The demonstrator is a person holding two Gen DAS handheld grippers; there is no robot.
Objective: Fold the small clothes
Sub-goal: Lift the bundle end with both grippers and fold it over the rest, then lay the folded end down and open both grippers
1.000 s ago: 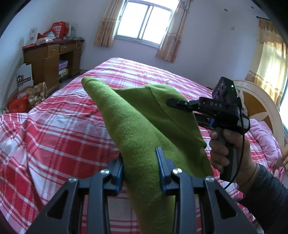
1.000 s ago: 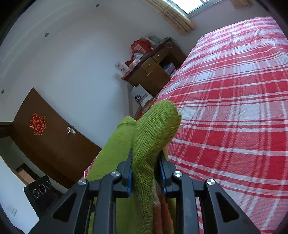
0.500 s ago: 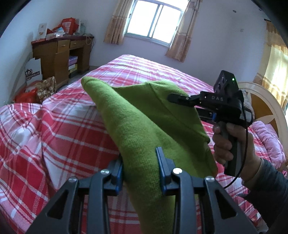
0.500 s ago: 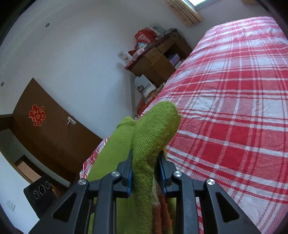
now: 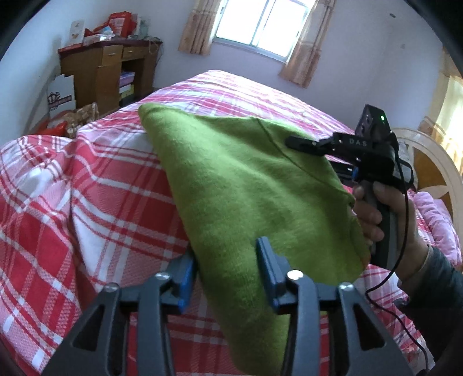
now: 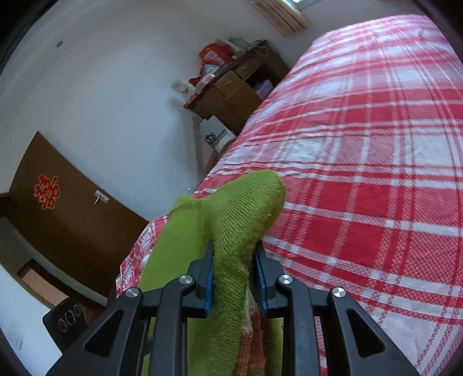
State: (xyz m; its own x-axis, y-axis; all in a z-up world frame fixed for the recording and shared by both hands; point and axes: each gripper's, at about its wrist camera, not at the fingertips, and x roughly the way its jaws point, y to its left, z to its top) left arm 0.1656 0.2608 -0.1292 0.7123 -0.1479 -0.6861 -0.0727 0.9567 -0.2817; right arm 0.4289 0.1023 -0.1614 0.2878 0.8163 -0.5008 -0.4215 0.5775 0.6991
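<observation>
Green knit garment (image 5: pixel 246 185); red-white plaid bedspread (image 5: pixel 86 188).

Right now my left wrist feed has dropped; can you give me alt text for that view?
A green knitted garment lies between the left gripper fingers, which have just been opening, and stretches to the right gripper, held in a hand. Below lies a bed with a red plaid sheet; behind are a wooden desk and a curtained window.

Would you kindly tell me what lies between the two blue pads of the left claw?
A fold of the green knit garment, seen in the left wrist view.
</observation>
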